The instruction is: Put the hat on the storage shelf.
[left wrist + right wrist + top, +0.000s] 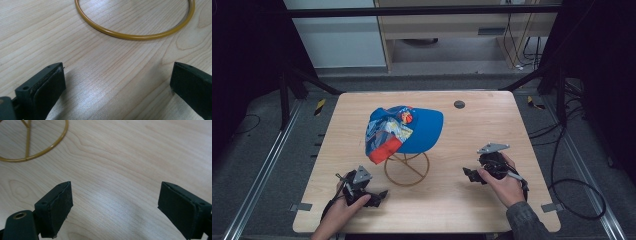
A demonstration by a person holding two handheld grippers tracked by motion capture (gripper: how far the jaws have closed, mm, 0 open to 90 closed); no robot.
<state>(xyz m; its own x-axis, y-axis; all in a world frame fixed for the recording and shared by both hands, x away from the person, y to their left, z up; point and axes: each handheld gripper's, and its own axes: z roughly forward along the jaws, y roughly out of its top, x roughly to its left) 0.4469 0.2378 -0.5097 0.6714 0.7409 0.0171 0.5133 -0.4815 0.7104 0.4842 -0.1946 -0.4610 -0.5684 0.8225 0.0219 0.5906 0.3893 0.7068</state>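
Observation:
A blue cap (404, 131) with a colourful patterned back and red patch hangs on a gold wire stand, whose ring base (407, 170) rests mid-table. My left gripper (381, 196) lies low near the front left, jaws wide apart over bare wood, pointing toward the ring base (135, 33). My right gripper (468, 174) sits at the right of the stand, held by a hand, also open with nothing between its pads (56, 212); the ring base (37, 152) appears at its upper left.
The wooden table (472, 140) has a small dark round cap (459, 104) near its far edge. Black frame struts rise at both far corners. Cables (572, 190) trail off the right side onto the floor.

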